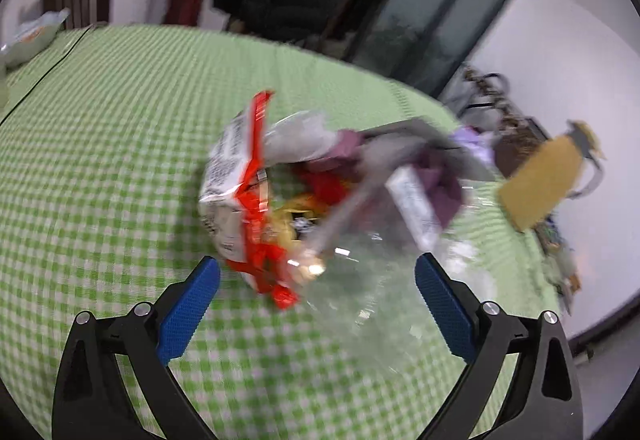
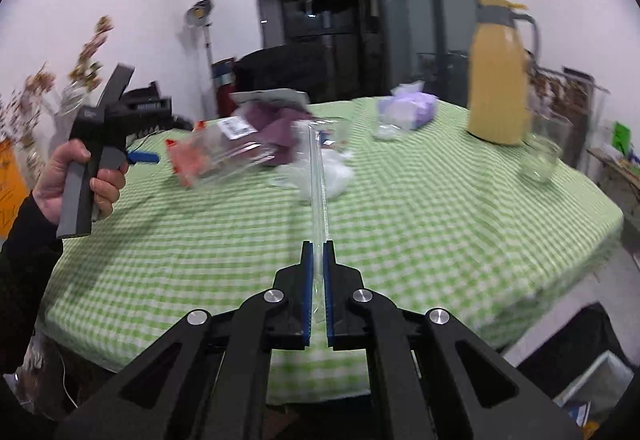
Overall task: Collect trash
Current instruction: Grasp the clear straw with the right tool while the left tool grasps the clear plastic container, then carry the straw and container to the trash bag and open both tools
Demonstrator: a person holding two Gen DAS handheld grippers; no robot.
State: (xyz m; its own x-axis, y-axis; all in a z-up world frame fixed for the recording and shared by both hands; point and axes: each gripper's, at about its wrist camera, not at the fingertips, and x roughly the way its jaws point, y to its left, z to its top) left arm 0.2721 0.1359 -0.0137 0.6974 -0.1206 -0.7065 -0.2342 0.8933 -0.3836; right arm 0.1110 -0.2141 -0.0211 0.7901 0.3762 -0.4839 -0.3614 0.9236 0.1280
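Right now your right gripper [image 2: 319, 244] is clenched on the edge of a clear plastic bag [image 2: 320, 176], which stretches away from it over the green checked tablecloth [image 2: 400, 224]. The bag's belly holds the collected trash: a red-and-white snack wrapper [image 1: 244, 192] and purple packaging [image 1: 436, 180]. Your left gripper [image 1: 316, 276] stands released around it, gripping nothing. Judging by this, you're mid-collection; next, close the left on the bag's opposite rim and spread the mouth.
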